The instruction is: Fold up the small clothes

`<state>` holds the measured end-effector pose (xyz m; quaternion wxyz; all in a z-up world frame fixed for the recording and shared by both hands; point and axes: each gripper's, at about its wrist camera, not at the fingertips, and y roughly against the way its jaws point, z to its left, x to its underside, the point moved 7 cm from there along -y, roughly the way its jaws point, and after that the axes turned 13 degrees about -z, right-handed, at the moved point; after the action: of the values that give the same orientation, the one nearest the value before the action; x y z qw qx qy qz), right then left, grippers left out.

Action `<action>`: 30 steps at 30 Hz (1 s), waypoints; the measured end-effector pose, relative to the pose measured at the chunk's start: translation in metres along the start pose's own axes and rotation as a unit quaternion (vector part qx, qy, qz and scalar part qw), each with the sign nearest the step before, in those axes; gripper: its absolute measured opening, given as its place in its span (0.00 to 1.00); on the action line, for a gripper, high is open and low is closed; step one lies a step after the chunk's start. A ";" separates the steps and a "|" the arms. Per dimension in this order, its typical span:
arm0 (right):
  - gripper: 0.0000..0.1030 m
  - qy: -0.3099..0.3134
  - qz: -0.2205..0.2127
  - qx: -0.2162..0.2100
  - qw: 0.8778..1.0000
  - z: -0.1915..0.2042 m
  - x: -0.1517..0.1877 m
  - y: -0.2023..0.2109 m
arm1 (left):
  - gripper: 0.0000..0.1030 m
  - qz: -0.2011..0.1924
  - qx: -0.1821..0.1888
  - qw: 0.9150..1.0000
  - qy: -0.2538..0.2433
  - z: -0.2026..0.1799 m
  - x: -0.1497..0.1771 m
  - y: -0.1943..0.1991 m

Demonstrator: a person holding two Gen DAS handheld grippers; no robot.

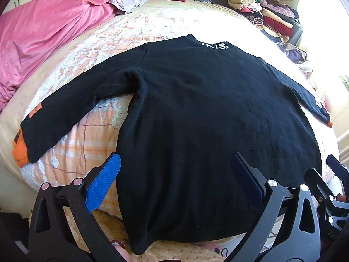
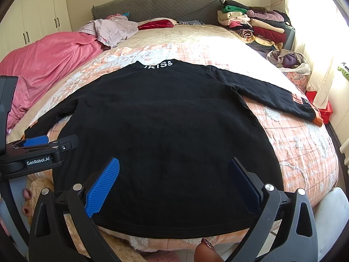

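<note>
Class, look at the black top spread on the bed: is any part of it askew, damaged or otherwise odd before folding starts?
Nothing stands out. The black top lies flat on the bed, both sleeves spread outwards, with no tears visible. Both grippers are open above its hem.

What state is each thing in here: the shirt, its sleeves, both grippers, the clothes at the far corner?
Black shirt: spread flat on the bed, unfolded.
Sleeves: both stretched outward.
Left gripper: open, empty, over the hem.
Right gripper: open, empty, over the hem.
Clothes pile: folded, stacked.
</note>
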<state>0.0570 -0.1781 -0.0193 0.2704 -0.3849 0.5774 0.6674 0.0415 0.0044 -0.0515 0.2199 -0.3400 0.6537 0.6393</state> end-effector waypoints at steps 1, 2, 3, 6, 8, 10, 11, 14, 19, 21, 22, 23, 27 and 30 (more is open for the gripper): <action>0.96 0.000 0.000 0.000 1.000 0.000 0.000 0.000 | 0.92 0.000 -0.001 1.000 0.000 0.000 0.000 0.000; 0.96 0.000 0.000 0.000 1.000 0.000 0.000 0.000 | 0.92 -0.001 0.000 1.000 0.000 0.000 0.000 0.001; 0.96 0.000 0.000 -0.001 1.000 0.000 0.000 0.000 | 0.92 0.000 0.000 1.000 0.000 0.000 0.000 0.001; 0.96 -0.001 -0.002 -0.002 1.000 0.000 -0.002 0.000 | 0.92 0.000 0.000 1.000 -0.001 -0.001 0.001 0.001; 0.96 -0.002 -0.003 -0.002 1.000 -0.001 -0.002 0.000 | 0.92 0.002 0.001 1.000 -0.001 -0.002 0.000 0.000; 0.96 -0.004 -0.002 -0.001 1.000 -0.002 -0.003 -0.002 | 0.92 0.001 0.001 1.000 -0.001 -0.002 0.000 -0.001; 0.96 -0.005 -0.001 -0.002 1.000 -0.003 -0.003 -0.002 | 0.92 0.001 0.001 1.000 -0.002 -0.002 0.000 -0.001; 0.96 -0.009 0.000 -0.003 1.000 -0.003 -0.003 -0.004 | 0.92 0.001 -0.001 1.000 -0.003 -0.002 -0.001 -0.003; 0.96 -0.022 0.004 -0.006 1.000 -0.005 -0.007 -0.012 | 0.92 0.003 -0.003 1.000 0.000 -0.001 -0.007 -0.009; 0.96 -0.028 0.008 -0.005 1.000 -0.007 -0.009 -0.018 | 0.92 0.004 -0.003 1.000 0.002 0.000 -0.010 -0.013; 0.96 -0.031 0.010 -0.004 0.999 -0.008 -0.011 -0.020 | 0.92 0.005 -0.003 1.000 0.003 0.001 -0.013 -0.015; 0.96 -0.035 0.011 -0.004 0.999 -0.010 -0.012 -0.023 | 0.92 0.006 -0.004 1.000 0.004 0.001 -0.014 -0.017; 0.96 -0.048 0.013 -0.003 0.999 -0.015 -0.022 -0.033 | 0.92 0.011 -0.006 1.000 0.010 0.005 -0.024 -0.027; 0.96 -0.056 0.010 0.001 0.998 -0.020 -0.033 -0.040 | 0.92 0.011 -0.010 1.000 0.013 0.007 -0.034 -0.035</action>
<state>0.1118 -0.1875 -0.0154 0.2961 -0.3406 0.5660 0.6899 0.0882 0.0184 -0.0517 0.2010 -0.3434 0.6538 0.6436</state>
